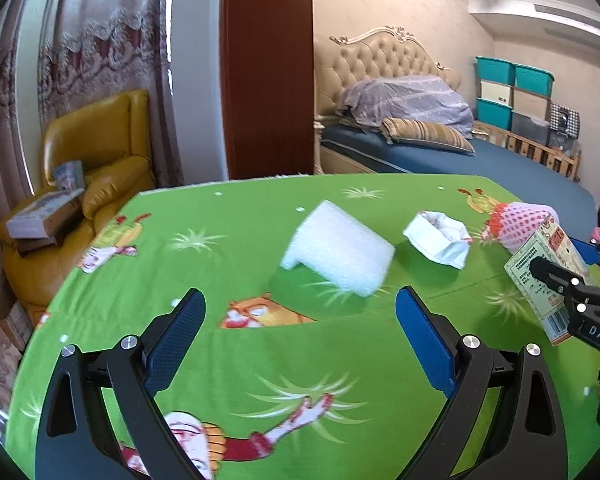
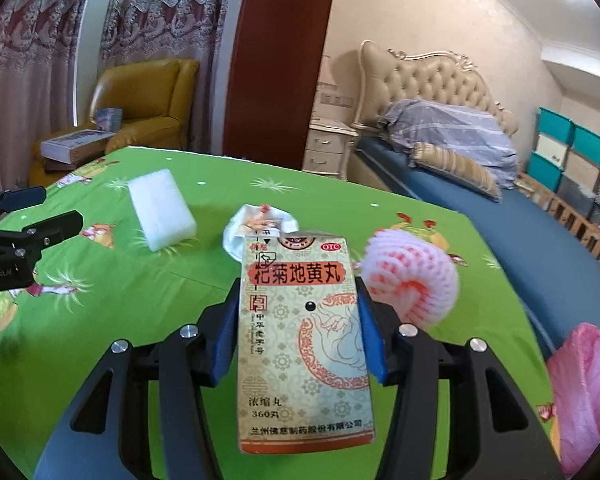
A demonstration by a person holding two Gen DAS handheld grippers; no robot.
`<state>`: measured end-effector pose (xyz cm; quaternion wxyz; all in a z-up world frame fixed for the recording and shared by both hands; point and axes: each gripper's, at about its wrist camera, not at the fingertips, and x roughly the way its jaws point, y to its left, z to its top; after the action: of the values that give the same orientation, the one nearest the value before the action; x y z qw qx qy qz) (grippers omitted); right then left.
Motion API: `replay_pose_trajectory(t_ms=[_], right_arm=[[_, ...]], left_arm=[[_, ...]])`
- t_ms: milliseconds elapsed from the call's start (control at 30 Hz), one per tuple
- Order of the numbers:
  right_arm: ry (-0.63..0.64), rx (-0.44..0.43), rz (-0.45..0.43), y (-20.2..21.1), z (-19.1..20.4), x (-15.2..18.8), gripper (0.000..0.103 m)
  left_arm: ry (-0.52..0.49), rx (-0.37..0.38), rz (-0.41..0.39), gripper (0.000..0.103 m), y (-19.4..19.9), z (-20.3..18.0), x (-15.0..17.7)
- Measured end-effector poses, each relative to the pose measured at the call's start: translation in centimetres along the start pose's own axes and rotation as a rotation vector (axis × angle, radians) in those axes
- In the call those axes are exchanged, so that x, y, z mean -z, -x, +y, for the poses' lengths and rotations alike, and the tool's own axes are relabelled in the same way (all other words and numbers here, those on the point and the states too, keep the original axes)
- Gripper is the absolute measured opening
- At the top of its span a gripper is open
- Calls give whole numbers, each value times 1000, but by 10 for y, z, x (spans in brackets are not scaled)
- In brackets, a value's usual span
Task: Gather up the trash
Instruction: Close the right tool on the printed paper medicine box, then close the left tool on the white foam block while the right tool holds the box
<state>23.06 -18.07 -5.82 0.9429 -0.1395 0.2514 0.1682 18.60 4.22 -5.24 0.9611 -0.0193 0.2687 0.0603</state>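
Note:
My right gripper [image 2: 298,292] is shut on a cream and red medicine box [image 2: 300,340], held upright above the green cartoon tablecloth [image 2: 140,300]. The left wrist view shows that box [image 1: 540,272] in the right gripper [image 1: 568,258] at the far right. My left gripper [image 1: 300,296] is open and holds nothing, low over the cloth [image 1: 220,360]. Just beyond it lies a white foam block [image 1: 336,252] [image 2: 162,210]. Behind the box lie a crumpled white paper wrapper [image 1: 438,238] [image 2: 260,220] and a pink-and-white foam fruit net [image 1: 520,222] [image 2: 410,276].
A pink plastic bag [image 2: 584,392] hangs at the table's right edge. A yellow armchair [image 1: 96,160] with boxes on it stands past the far left corner. A blue bed [image 2: 500,232] runs along the right, with teal storage bins [image 1: 512,88] behind.

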Motion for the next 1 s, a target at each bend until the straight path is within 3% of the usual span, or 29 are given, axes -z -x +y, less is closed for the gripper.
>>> replay_pose_trajectory(t_ms=[300, 567, 1000], right_arm=[[-87, 41, 0, 10, -24, 11, 51], [-123, 10, -9, 9, -29, 13, 51], [-127, -16, -51, 17, -33, 16, 51]], left_arm=[[57, 72, 98, 90, -23, -13, -1], [111, 57, 168, 90, -61, -35, -17], [154, -197, 229, 90, -129, -62, -53]])
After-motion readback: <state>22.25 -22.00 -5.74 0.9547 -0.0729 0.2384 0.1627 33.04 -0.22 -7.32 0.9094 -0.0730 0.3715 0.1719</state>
